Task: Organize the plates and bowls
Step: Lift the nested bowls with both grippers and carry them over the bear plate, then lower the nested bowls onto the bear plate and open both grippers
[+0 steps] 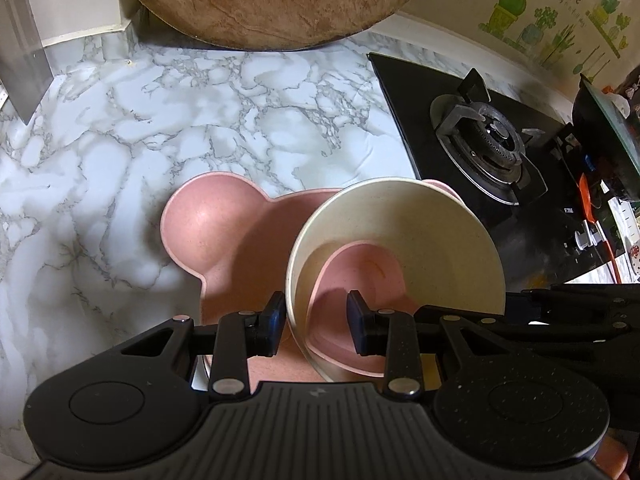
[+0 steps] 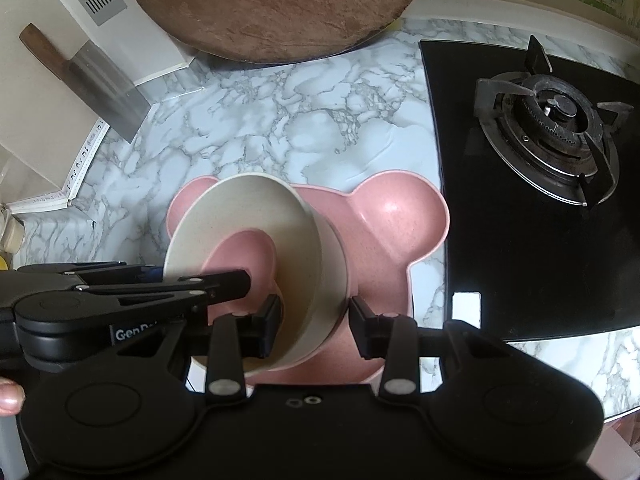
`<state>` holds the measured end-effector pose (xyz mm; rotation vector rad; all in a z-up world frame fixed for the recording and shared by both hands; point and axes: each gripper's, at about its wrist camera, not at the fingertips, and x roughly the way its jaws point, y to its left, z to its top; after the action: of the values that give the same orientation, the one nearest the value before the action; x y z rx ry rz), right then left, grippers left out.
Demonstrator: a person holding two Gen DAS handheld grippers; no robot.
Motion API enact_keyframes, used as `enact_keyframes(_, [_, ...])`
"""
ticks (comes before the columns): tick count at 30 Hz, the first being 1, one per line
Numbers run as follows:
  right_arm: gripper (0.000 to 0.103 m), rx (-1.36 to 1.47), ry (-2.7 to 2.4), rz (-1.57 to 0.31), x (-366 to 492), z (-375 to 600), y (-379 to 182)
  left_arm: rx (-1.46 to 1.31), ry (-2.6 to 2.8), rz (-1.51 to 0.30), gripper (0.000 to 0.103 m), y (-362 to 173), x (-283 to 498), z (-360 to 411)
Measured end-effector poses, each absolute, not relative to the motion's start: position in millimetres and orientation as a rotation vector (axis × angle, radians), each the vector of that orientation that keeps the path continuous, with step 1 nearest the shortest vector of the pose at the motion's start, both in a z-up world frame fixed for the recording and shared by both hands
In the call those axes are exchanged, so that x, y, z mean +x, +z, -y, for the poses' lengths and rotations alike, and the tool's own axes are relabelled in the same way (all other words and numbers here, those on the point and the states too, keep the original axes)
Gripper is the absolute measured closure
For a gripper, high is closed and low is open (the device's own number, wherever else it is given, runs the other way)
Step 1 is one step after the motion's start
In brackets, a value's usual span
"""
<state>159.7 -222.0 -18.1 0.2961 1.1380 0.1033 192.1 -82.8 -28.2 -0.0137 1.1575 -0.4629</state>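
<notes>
A pink bear-shaped plate point(image 1: 208, 224) point(image 2: 400, 220) lies on the marble counter point(image 1: 120, 120). Over it sits a cream bowl point(image 1: 420, 232) point(image 2: 240, 208) with a smaller pink bowl point(image 1: 360, 268) point(image 2: 240, 252) nested inside. My left gripper point(image 1: 316, 320) straddles the bowls' left wall, one pad outside the cream bowl and one inside the pink bowl, shut on them. My right gripper point(image 2: 314, 322) clamps the opposite wall the same way. Each gripper also shows from the side in the other view, the left gripper point(image 2: 236, 284) and the right gripper point(image 1: 568, 300). Whether the bowls rest on the plate is hidden.
A big round wooden chopping board point(image 1: 272, 0) point(image 2: 272, 8) leans at the back. A black gas hob point(image 1: 480, 140) point(image 2: 552, 120) lies right of the plate, with a dark pan point(image 1: 608, 128) beyond. A cleaver point(image 2: 104, 80) stands at the left wall.
</notes>
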Motion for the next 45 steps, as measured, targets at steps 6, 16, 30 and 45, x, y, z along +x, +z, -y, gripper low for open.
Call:
enact_keyframes(6, [0.065,0.297,0.11,-1.135,160.0,222.4,-17.4,-0.012,-0.46,-1.158,0.071,-27.9,192.7,83.1])
enact_keyframes(16, [0.064,0.296,0.134,-1.103,154.0,229.1,-11.2,-0.023,-0.427,-1.13,0.071,-22.1,192.2,76.6])
enact_keyframes(30, [0.064,0.221,0.281,-0.992,130.6,239.3,10.9,-0.043,-0.327,-0.992,0.071,7.3,146.4,63.8])
enact_keyframes(45, [0.012,0.14,0.388,-0.808,86.0,254.3,28.4,-0.071,-0.233,-0.837,0.041,28.8,75.2,61.8])
